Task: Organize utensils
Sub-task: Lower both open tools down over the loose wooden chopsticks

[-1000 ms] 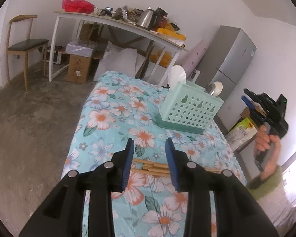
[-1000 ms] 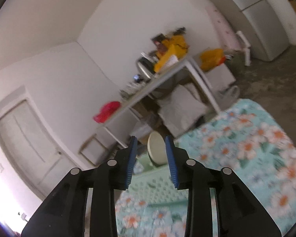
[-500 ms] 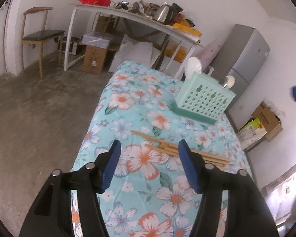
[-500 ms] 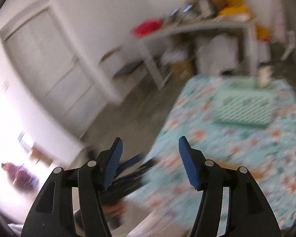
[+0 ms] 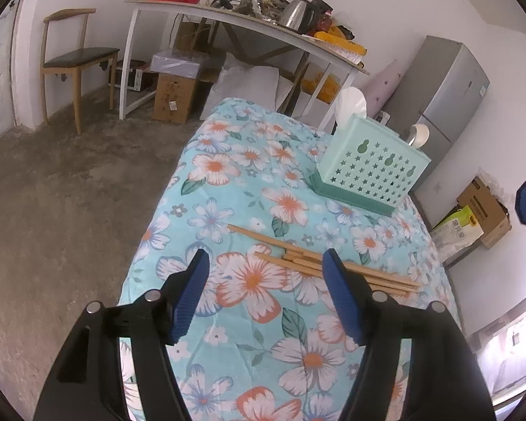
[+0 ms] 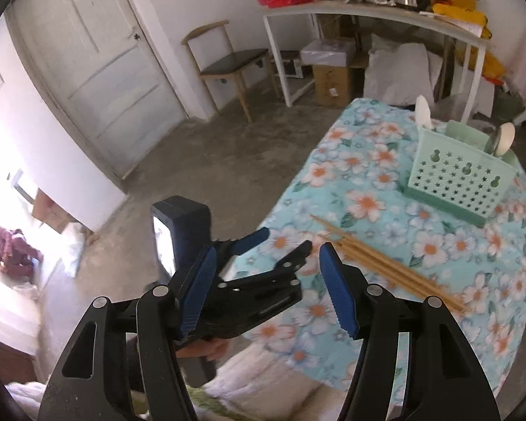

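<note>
Several wooden chopsticks (image 5: 319, 263) lie loose on floral cloth (image 5: 228, 161); spoons (image 5: 350, 103) already stand in green caddy (image 5: 371, 168). Left gripper (image 5: 264, 293) and right gripper (image 6: 264, 289) both spread, just opening, empty.

I am in a plain room of a home, used partly for storage. The floor (image 5: 63, 189) is bare concrete and the walls are white. A grey fridge (image 5: 449, 101) stands in the corner, a wooden chair (image 5: 77, 59) by the wall, and a white table (image 5: 235, 21) carries a kettle (image 5: 298, 15) and clutter. Cardboard boxes (image 5: 173, 96) sit below it. I see a panelled door (image 6: 91, 63).
</note>
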